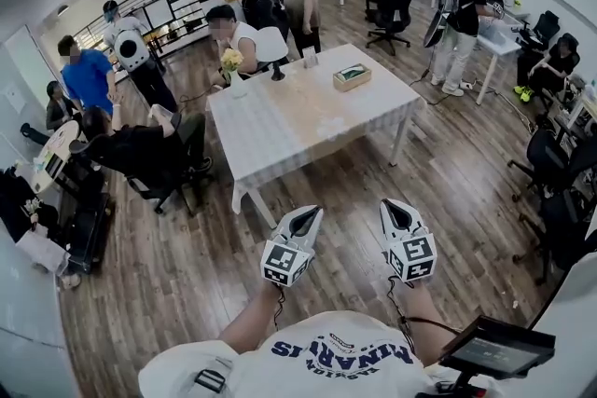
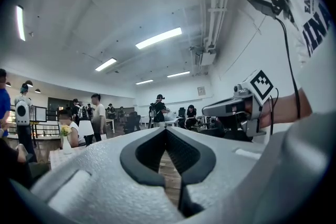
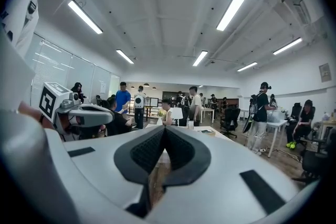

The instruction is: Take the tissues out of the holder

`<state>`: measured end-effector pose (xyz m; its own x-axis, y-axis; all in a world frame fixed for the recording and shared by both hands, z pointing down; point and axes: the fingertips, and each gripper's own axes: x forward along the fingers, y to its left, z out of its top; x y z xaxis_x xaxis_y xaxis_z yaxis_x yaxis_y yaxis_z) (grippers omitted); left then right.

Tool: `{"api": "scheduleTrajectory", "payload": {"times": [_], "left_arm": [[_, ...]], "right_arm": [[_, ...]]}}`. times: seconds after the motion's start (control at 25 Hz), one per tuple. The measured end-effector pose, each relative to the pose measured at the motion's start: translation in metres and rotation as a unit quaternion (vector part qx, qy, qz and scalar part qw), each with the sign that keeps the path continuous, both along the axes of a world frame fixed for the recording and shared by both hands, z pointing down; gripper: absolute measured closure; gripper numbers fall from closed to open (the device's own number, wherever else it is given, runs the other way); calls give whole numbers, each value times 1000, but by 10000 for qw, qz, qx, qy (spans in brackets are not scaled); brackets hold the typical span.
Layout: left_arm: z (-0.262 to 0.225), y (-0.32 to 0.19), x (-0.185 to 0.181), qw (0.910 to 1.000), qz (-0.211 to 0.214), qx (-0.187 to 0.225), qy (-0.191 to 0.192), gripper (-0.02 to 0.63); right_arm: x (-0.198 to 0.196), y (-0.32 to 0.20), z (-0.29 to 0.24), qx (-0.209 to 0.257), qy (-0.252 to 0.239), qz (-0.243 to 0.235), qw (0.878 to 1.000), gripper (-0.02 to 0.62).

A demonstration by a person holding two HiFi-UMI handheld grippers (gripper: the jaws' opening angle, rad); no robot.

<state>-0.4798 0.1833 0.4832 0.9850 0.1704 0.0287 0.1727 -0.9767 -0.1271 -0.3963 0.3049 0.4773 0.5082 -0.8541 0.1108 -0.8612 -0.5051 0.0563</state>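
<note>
The tissue holder (image 1: 352,76), a small wooden box with a green top, stands near the far right corner of the white-clothed table (image 1: 280,130). Tissue in it cannot be made out from here. In the right gripper view the tissue holder (image 3: 208,131) is small and far off. Both grippers hang over the wood floor, well short of the table's near edge. My left gripper (image 1: 311,212) is shut and holds nothing, its tips meeting in its own view (image 2: 166,130). Beside it my right gripper (image 1: 393,206) is likewise shut and empty, its pads closed (image 3: 164,128).
A vase of flowers (image 1: 230,70) stands at the table's far left edge, with a seated person (image 1: 244,40) behind it. Another person sits on a chair (image 1: 154,154) left of the table. Several people, desks and office chairs (image 1: 392,9) ring the room.
</note>
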Motion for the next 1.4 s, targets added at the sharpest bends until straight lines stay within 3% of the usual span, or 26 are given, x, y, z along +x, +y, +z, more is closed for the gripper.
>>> {"api": "scheduleTrajectory", "payload": {"times": [0.32, 0.44, 0.68, 1.04, 1.4], "left_arm": [[24, 31, 33, 9997, -131, -133, -158, 603], [35, 36, 41, 9985, -125, -426, -328, 603], [23, 24, 78, 9989, -241, -307, -262, 603], [33, -7, 157, 9987, -88, -344, -371, 603], [47, -75, 277, 9971, 183, -572, -464, 603]], "right_arm": [[40, 20, 10, 250, 97, -128, 9996, 588], [52, 23, 24, 205, 38, -129, 9997, 588], [92, 20, 26, 207, -32, -165, 9996, 588], [158, -15, 36, 14, -62, -86, 9999, 588], [265, -77, 43, -193, -75, 187, 9996, 588]]}}
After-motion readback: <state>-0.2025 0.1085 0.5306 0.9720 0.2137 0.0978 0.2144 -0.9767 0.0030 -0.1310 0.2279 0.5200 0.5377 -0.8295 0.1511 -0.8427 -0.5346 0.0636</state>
